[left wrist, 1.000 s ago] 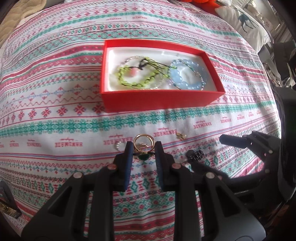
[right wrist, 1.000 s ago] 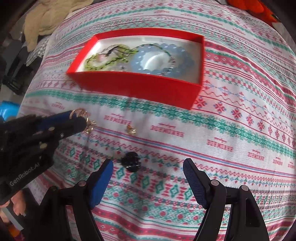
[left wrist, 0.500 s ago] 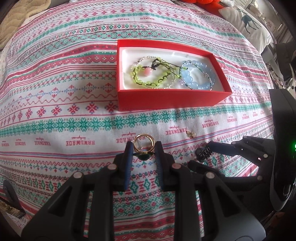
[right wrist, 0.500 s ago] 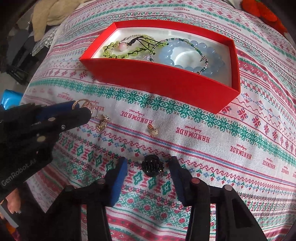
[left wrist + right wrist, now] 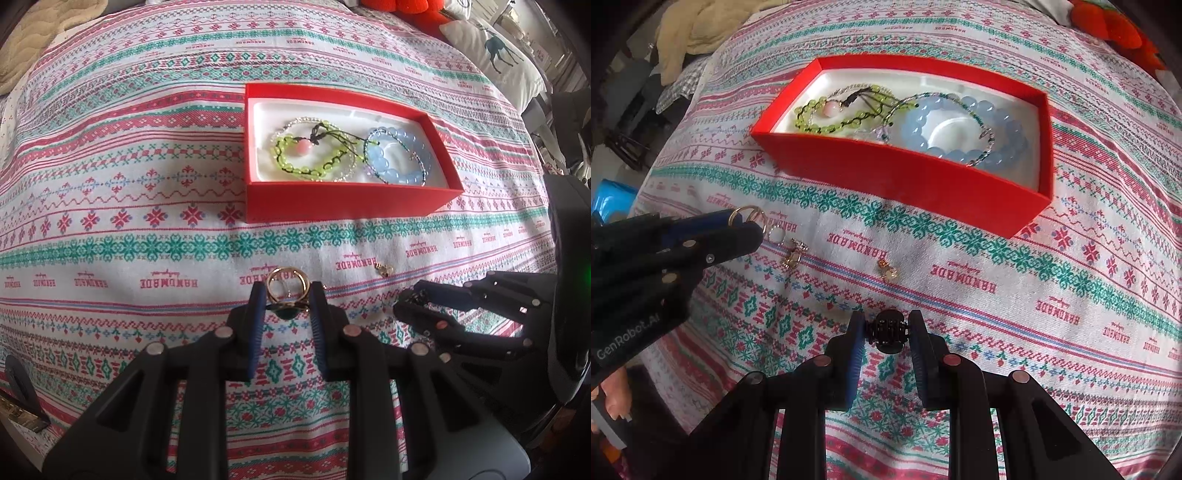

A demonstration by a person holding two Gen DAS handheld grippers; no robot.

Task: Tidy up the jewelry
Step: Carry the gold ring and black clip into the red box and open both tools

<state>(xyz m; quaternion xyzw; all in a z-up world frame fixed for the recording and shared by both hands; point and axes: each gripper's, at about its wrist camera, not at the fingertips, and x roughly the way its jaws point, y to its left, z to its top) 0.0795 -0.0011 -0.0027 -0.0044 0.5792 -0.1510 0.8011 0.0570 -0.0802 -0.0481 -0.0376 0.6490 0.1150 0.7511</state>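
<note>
My left gripper (image 5: 288, 295) is shut on a gold ring with a green stone (image 5: 287, 288) and holds it above the patterned cloth; the ring also shows in the right wrist view (image 5: 746, 216). My right gripper (image 5: 888, 328) is shut on a small black hair claw (image 5: 888, 331) low over the cloth. A red box (image 5: 347, 206) with a white lining holds a green bead bracelet (image 5: 314, 151) and a blue bead bracelet (image 5: 397, 158). Loose on the cloth lie a small gold earring (image 5: 888, 271) and a gold charm piece (image 5: 792, 256).
The patterned bedspread (image 5: 129, 184) covers the whole surface. A beige blanket (image 5: 690, 26) lies at the far left edge, a deer-print pillow (image 5: 495, 51) and a red-orange plush (image 5: 402, 11) at the back right.
My right gripper has closed on the black hair claw. My left gripper has lifted the ring and drifted left, away from the box.
</note>
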